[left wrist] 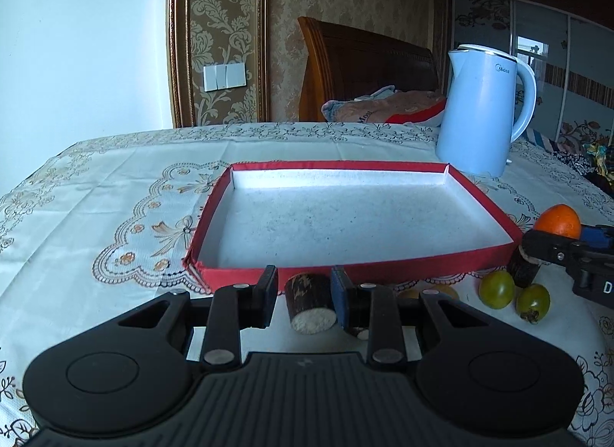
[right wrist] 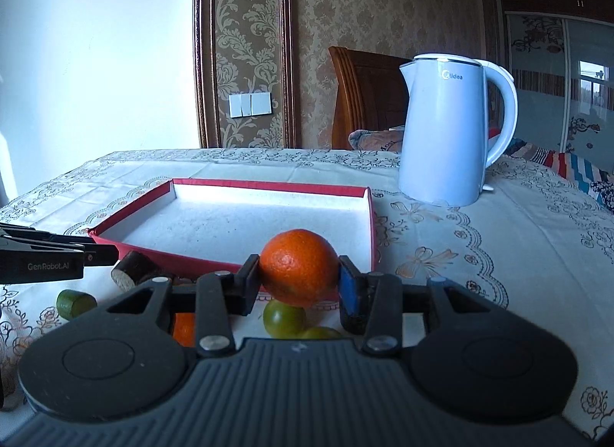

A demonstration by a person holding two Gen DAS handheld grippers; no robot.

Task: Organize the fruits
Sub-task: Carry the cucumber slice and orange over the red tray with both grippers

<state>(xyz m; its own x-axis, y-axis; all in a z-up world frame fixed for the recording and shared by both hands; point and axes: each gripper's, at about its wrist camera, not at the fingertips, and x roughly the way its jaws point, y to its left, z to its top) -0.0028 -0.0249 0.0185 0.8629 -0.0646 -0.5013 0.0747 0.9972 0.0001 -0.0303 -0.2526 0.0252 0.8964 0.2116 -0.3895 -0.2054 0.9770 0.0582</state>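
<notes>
Lace-patterned tablecloth (left wrist: 115,186) under the left wrist view, and the left gripper (left wrist: 304,303) pinches a stubby dark sugarcane piece (left wrist: 309,305), long axis toward the camera, before the red tray (left wrist: 215,216). Right wrist view: the right gripper (right wrist: 299,280) clamps a round orange (right wrist: 299,266), raised above green tomatoes (right wrist: 284,317).

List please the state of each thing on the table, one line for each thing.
Left hand-held gripper: shut on dark-barked sugarcane piece.
Right hand-held gripper: shut on round orange, lifted.
Shallow red cardboard tray: empty, flat on the table.
Pale blue electric kettle: upright, lid closed.
Two green tomatoes: lying on the tablecloth.
</notes>
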